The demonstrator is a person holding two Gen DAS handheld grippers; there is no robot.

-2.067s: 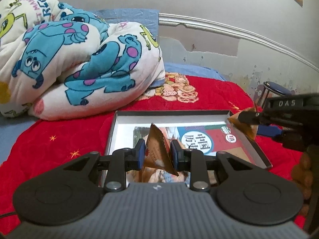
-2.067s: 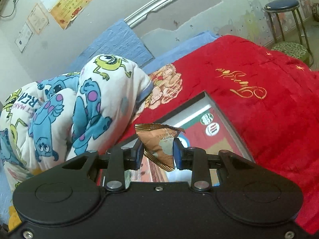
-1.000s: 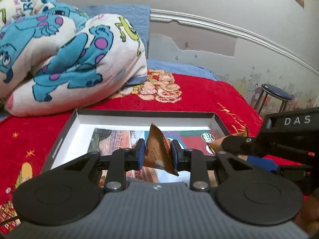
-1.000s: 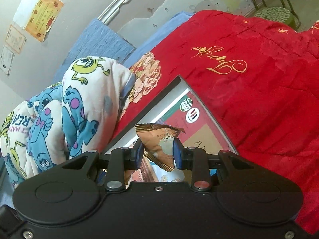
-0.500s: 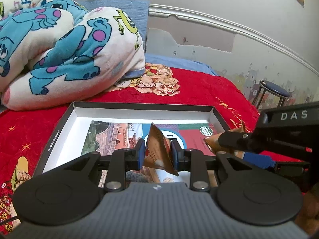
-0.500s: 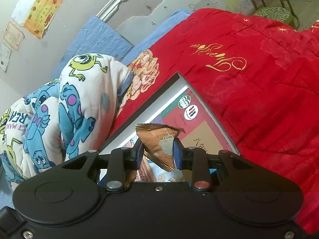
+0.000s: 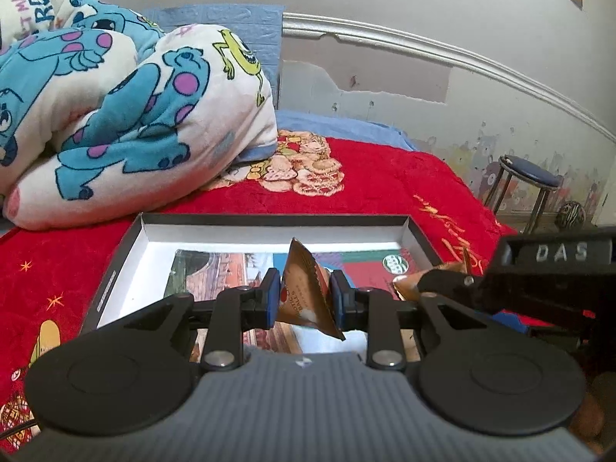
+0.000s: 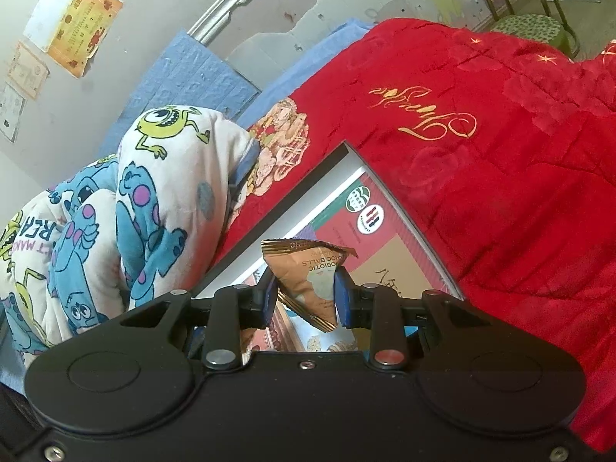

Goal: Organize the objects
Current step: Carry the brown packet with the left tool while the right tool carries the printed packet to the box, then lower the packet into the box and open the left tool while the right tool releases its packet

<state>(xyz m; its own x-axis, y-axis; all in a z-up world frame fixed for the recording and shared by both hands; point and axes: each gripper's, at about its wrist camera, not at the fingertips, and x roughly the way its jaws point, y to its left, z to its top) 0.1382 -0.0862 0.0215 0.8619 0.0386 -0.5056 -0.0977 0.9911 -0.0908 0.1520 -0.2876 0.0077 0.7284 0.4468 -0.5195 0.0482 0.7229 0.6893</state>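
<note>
My left gripper (image 7: 304, 298) is shut on a small brown snack packet (image 7: 306, 288), held upright above the near part of a shallow black-rimmed box (image 7: 269, 218) with a white inside and a printed sheet on its floor. My right gripper (image 8: 304, 296) is shut on a second brown snack packet (image 8: 308, 269) marked "choc balls", over the same box (image 8: 287, 192). In the left wrist view the right gripper (image 7: 439, 285) reaches in from the right over the box's right edge with its packet (image 7: 408, 281) at its tip.
The box lies on a red bedspread (image 7: 385, 188) with gold lettering. A bundled white quilt with blue monsters (image 7: 115, 115) sits behind it on the left. A blue-topped stool (image 7: 527, 181) stands past the bed by the wall. Posters (image 8: 73, 11) hang on the wall.
Both views have drifted a little, so more of the box shows in the left wrist view. Both packets stay gripped and the jaws have not shifted.
</note>
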